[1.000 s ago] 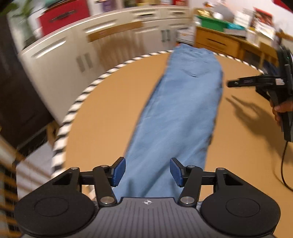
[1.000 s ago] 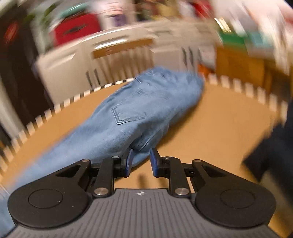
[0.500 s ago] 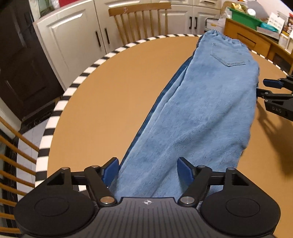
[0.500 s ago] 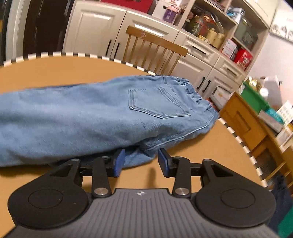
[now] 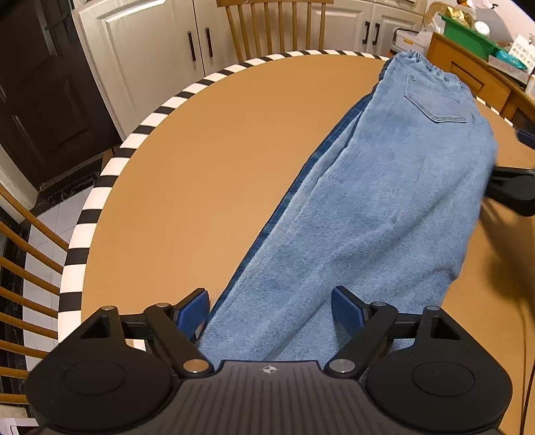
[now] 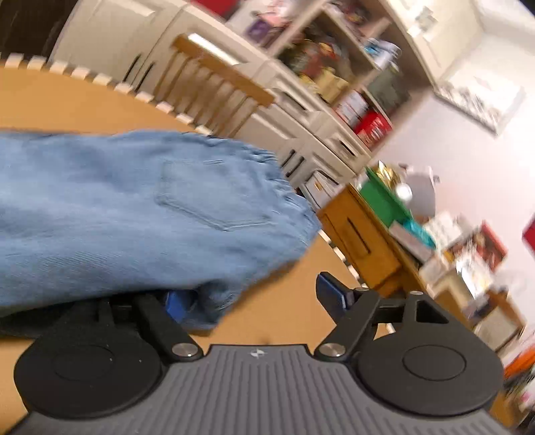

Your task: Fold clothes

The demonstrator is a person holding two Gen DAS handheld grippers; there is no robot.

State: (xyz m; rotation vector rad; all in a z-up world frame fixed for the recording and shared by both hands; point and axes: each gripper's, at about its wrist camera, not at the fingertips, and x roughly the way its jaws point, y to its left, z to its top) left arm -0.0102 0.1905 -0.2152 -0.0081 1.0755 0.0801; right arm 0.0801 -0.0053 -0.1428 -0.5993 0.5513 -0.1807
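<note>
I am looking along two handheld grippers at a pair of light blue jeans (image 5: 378, 207) lying lengthwise on a round tan table (image 5: 207, 160) with a black-and-white striped rim. The jeans are already doubled leg over leg, back pocket up, with the waistband at the far edge of the table near a wooden chair (image 5: 277, 26). My left gripper (image 5: 269, 309) hangs over the hem end, its jaws opening wide; denim lies between the blue pads but they do not press on it. My right gripper (image 6: 254, 297) sits at the seat edge of the jeans, close to the pocket. Its jaws are opening too, and cloth drapes over the left pad without being pinched. That view is blurred. I judge the lengthwise fold done and the crosswise fold about to start. The next move calls for both tongs to close on an end of the jeans and carry it over toward the other end
</note>
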